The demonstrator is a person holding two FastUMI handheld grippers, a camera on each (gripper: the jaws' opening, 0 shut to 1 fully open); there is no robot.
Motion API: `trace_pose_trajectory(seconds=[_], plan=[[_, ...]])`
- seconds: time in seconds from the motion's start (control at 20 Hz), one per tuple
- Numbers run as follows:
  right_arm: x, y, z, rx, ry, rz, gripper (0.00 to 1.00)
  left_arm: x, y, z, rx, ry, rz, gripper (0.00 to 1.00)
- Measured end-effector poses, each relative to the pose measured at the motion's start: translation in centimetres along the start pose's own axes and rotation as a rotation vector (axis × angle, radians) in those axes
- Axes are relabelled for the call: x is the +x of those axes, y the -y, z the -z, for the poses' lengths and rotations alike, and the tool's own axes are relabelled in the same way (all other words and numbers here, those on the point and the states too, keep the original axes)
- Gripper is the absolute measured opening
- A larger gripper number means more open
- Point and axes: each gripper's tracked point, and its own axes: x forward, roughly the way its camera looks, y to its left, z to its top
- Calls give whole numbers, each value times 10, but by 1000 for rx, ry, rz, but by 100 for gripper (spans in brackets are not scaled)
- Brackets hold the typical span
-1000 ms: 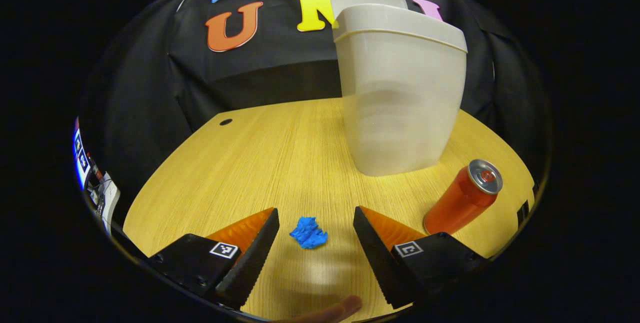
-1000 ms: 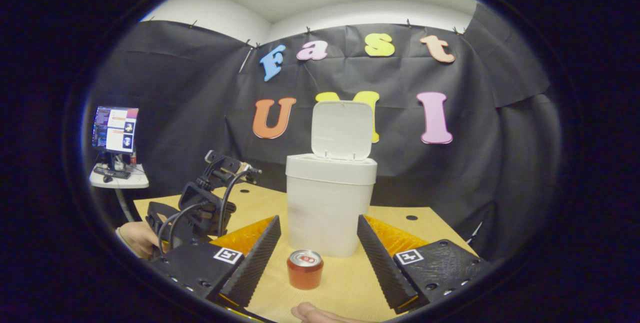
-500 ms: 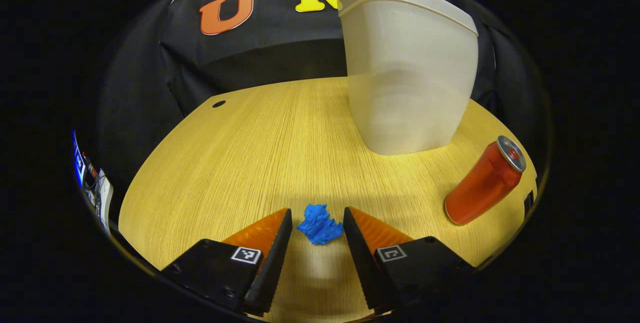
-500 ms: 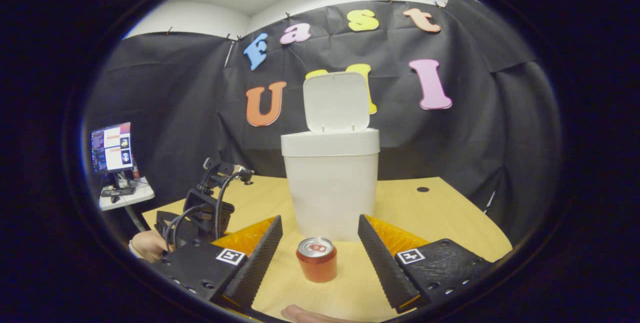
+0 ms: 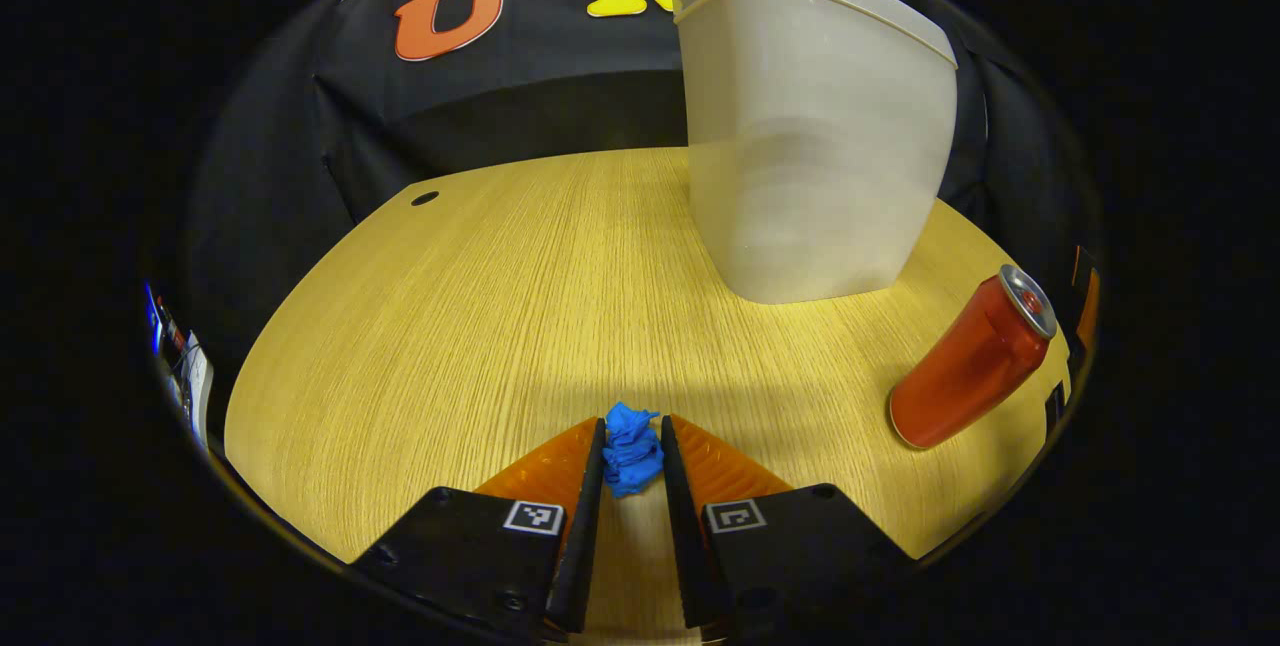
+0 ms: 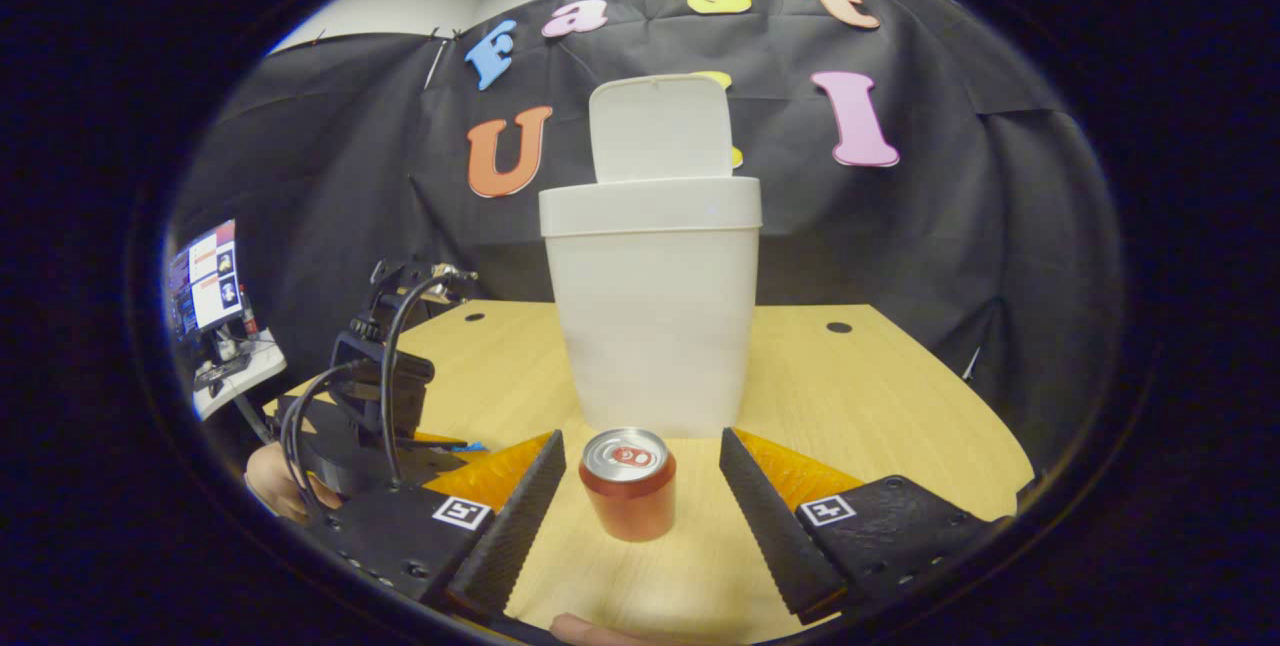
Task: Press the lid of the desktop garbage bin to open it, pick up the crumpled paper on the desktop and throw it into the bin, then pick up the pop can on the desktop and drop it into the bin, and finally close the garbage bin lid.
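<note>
In the left gripper view, a small blue crumpled paper rests on the wooden desktop, and my left gripper is shut on it, both fingers pressing its sides. The white bin stands behind it to the right with its lid up. A red pop can stands at the right. In the right gripper view, the pop can stands upright just ahead of my open right gripper, in line with the gap between its fingers. Behind it rises the bin with its lid raised. The left gripper shows at the left, low over the desk.
A hand holds the left gripper at the lower left of the right gripper view. A monitor on a small side table stands beyond the desk's left edge. Round cable holes mark the desktop near its back corners.
My left gripper dropped toward the desk and closed from wide open onto the blue paper. My right gripper moved lower and nearer to the can, staying open.
</note>
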Motion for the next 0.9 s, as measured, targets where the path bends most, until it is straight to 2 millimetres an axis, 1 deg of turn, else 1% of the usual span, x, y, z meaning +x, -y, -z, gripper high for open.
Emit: trace_pose_trajectory(seconds=[0.1,0.15,0.25,0.35,0.45,0.5,0.6,0.65,0.7,0.75,0.8,0.9], plan=[[4,-9,5,-19,-12,-30,94,-3,-2,-5,4,18,-11,34],[8,-8,9,-37,-22,-21,96,-7,-1,-8,5,29,-12,34],[16,0,19,-62,-48,18,96,-15,2,-16,11,63,-14,34],[26,1,32,-61,-90,21,96,-25,2,-27,4,110,-25,34],[33,-1,49,-43,-147,4,96,-37,4,-41,-13,171,-21,34],[37,-2,53,-33,-165,-3,96,-42,5,-48,-19,204,-21,34],[45,-1,60,-26,-179,0,93,-55,3,-59,-26,254,-31,34],[49,1,63,-23,-189,2,92,-61,3,-61,-32,273,-35,34],[52,3,67,-17,-200,4,85,-67,3,-63,-38,291,-37,34],[55,4,69,-8,-212,2,86,-73,3,-66,-45,311,-37,34],[56,4,72,2,-217,-3,83,-78,4,-70,-48,333,-33,34],[51,-1,64,15,-192,-22,80,-88,3,-78,-52,374,-40,34]])
